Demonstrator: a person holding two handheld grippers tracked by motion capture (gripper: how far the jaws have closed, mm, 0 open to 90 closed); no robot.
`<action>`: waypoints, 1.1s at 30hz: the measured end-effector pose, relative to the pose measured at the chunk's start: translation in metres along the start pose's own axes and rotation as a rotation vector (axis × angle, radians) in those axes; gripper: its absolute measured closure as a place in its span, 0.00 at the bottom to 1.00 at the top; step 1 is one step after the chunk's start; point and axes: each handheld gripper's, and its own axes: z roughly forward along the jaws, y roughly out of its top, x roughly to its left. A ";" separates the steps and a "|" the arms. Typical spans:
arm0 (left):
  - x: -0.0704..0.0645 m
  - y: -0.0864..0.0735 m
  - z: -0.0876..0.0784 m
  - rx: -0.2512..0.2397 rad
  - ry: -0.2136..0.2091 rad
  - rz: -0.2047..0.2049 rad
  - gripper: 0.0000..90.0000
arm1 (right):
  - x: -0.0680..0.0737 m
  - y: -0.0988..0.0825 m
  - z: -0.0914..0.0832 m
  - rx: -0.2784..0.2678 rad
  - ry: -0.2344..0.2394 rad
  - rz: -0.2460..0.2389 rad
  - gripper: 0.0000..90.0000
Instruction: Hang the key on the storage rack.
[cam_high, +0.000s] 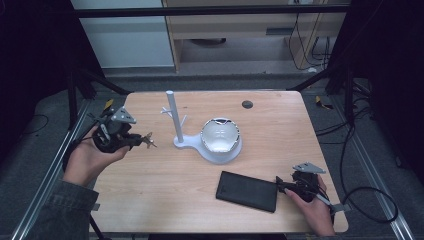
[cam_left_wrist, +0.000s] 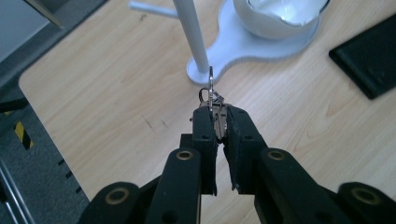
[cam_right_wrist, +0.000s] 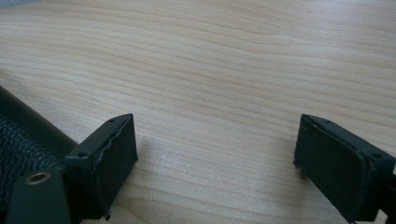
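Bunch of keys (cam_left_wrist: 213, 100) clamped in the left tongs (cam_left_wrist: 218, 122), jaws pinched tight on the key blades, a ring and one key sticking out past the tips. In the high view the keys (cam_high: 148, 141) hang in the air over the left part of the worktop (cam_high: 165, 175), off the surface, tips pointing right toward the white stand. Left tongs (cam_high: 141, 140) held by the person's left hand (cam_high: 87, 160) at the left edge of the worktop, grey three-cornered plate on top. Just right of the keys stands the white stand (cam_high: 175, 120): an upright post with small side pegs on a flat white base. In the left gripper view the post (cam_left_wrist: 191, 32) rises just beyond the key ring, keys near it but not touching. The stand's base widens to the right and carries a white bowl (cam_high: 220, 135), near the middle of the worktop. Nearer and to the right lies a flat black case (cam_high: 247, 191), slightly skewed, resting on the worktop. Right tongs (cam_high: 280, 186) sit just right of the case at the near right corner, held by the right hand (cam_high: 312, 210), pointing left at the case's edge. In the right gripper view the right tongs (cam_right_wrist: 215, 154) are spread wide, nothing between the pads but bare wood; the black case (cam_right_wrist: 23, 135) with a leather-like grain lies just outside the left jaw. Whether that jaw touches it cannot be told. A small dark round disc (cam_high: 247, 104) sits at the far side of the worktop.
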 end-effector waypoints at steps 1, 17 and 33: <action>0.002 0.003 -0.002 -0.008 0.004 -0.004 0.92 | 0.000 0.000 0.000 0.000 0.000 0.000 0.15; 0.021 0.050 -0.001 -0.041 0.046 -0.055 0.92 | 0.000 0.000 0.000 0.001 -0.001 -0.002 0.15; 0.019 0.056 0.008 -0.058 0.048 -0.066 0.92 | 0.000 0.000 0.000 0.001 -0.001 -0.002 0.15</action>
